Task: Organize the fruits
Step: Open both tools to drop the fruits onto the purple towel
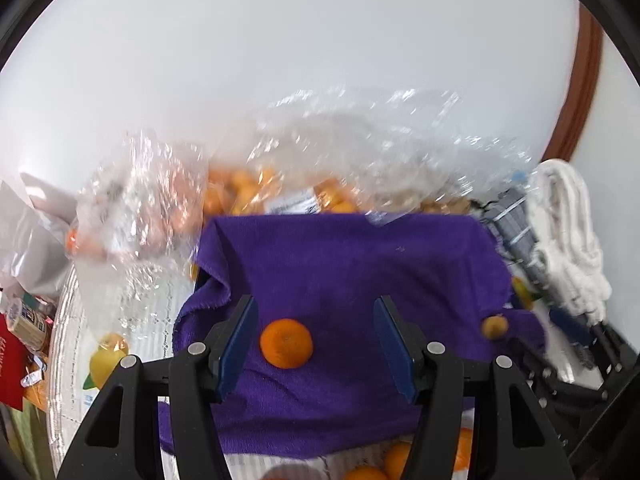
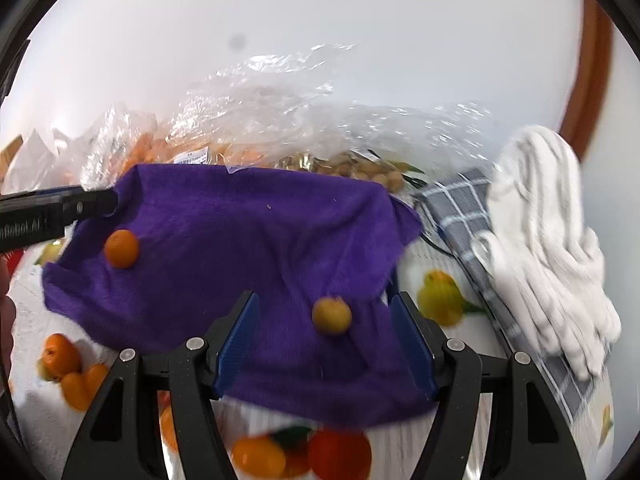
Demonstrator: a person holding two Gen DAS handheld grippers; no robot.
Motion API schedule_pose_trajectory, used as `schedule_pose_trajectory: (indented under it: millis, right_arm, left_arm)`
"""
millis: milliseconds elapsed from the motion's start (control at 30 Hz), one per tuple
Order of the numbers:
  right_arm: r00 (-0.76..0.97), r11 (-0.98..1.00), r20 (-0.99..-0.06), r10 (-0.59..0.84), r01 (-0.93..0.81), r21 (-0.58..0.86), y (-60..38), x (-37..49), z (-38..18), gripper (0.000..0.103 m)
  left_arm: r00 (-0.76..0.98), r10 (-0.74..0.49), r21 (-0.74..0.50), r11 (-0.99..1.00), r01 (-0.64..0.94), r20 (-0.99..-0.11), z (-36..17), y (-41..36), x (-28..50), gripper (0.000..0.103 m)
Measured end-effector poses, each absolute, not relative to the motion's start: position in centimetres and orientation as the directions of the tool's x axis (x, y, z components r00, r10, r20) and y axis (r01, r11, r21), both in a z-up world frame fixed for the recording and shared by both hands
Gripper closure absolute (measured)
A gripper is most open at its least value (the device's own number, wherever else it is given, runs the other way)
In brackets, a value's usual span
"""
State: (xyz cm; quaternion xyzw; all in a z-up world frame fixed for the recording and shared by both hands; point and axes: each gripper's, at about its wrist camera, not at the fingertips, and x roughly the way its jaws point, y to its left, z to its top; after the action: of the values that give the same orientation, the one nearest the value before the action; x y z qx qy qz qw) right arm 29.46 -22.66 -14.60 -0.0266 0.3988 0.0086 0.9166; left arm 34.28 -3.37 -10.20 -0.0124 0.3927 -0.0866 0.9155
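Note:
A purple towel lies spread on the table. On it sit an orange tangerine and a small yellow-brown fruit. My left gripper is open, its blue pads either side of the tangerine, not touching it. In the right wrist view the towel carries the tangerine at left and the small fruit between my open right gripper's pads. The left gripper's black body shows at the left edge.
Clear plastic bags of orange fruit and pale fruit stand behind the towel. Loose tangerines lie at front left. A grey checked cloth and white gloves lie right. The tablecloth is fruit-printed.

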Motion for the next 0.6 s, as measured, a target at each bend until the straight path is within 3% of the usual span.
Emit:
schedule_pose_trajectory:
  millis: [200,600]
  right_arm:
    - [0.681,0.999,-0.733,0.007,0.021,0.029,-24.8,24.9,-12.6,0.036]
    - [0.678,0.998,-0.734,0.035,0.021,0.067,-25.8,20.6,-14.1,0.041]
  left_arm:
    - [0.723,-0.226,-0.121,0.973,0.195,-0.653,-6.7,-3.1,29.9,0.045]
    - [0.698,-0.141,-0.085,0.990,0.114,-0.702,-11.2,1.8,23.2,0.045]
